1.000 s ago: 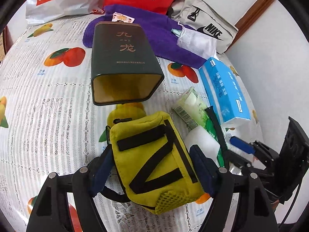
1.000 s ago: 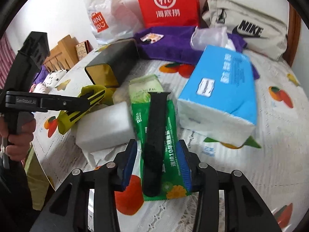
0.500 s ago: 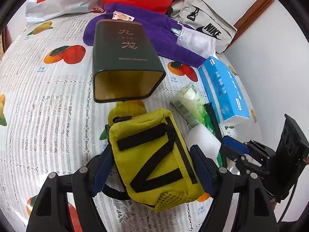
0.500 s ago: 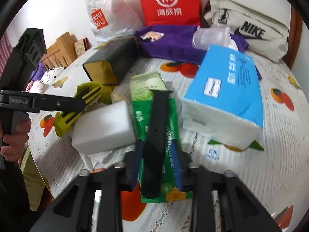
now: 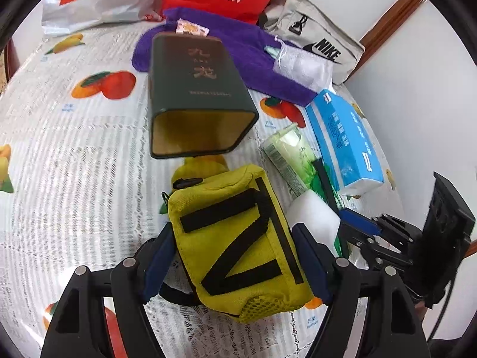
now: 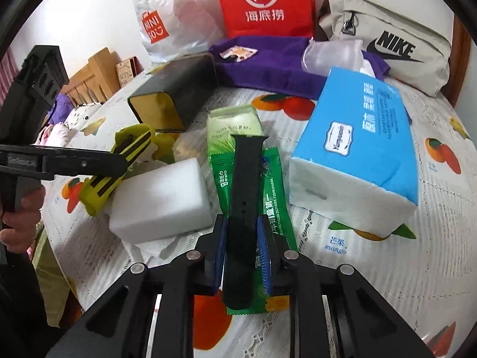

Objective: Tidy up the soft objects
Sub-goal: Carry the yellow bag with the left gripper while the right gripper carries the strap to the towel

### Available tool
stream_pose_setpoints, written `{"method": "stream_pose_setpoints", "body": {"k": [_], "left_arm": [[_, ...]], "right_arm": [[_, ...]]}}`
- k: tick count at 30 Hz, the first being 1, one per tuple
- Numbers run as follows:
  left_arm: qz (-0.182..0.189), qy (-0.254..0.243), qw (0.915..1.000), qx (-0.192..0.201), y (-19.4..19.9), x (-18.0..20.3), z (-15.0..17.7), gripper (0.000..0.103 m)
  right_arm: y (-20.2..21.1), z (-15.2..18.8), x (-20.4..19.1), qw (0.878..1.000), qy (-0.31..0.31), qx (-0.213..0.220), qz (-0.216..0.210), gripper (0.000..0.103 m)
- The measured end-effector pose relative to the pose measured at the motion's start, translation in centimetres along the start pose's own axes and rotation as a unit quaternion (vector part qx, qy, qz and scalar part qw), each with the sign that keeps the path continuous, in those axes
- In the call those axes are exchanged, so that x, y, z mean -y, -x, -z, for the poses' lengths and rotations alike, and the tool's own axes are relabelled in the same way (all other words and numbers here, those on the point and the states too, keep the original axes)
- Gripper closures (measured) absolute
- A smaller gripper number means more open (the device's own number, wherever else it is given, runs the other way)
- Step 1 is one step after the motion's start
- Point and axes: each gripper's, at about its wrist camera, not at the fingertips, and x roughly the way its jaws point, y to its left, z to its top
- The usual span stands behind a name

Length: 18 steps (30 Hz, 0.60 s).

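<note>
My left gripper [image 5: 235,256] is shut on a yellow pouch with black straps [image 5: 238,238] and holds it over the tablecloth; the pouch also shows in the right wrist view [image 6: 119,164]. My right gripper [image 6: 243,253] is shut on a black watch strap [image 6: 244,197] that lies along a green wipes packet [image 6: 268,214]. A white sponge block [image 6: 161,200] sits between the two grippers. A dark green tin [image 5: 193,95] lies on its side with its open mouth facing the pouch.
A blue tissue pack [image 6: 360,146] lies right of the strap. A pale green packet [image 6: 232,122], purple towel [image 6: 268,65], Nike bag [image 6: 387,38], red bag [image 6: 262,0] and Miniso bag [image 6: 167,15] stand behind. The table edge is at the left.
My right gripper's jaws have closed in from wide apart onto the black strap. The left gripper still holds the yellow pouch and has barely moved.
</note>
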Motion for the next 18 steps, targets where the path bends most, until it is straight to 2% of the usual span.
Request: {"method": "stream_pose_setpoints", "body": {"k": [4,15,18], "left_arm": [[0.003,0.004,0.9999,0.016,1.1,-0.5,0.0,0.031],[-0.006,0.016,0.9996,0.022,2.0,-1.1,0.6,0.032],[-0.008,0.013,0.9996,0.022,2.0,-0.8,0.7,0.032]], "right_arm": [[2.3,0.3,-0.2,1.000,-0.003,0.023,-0.013,0.083],[6.3,3.8,1.9,0.999,-0.032,0.028,0.026,0.083],[7.3,4.7,2.4,0.998,-0.042,0.033,0.024,0.083]]}}
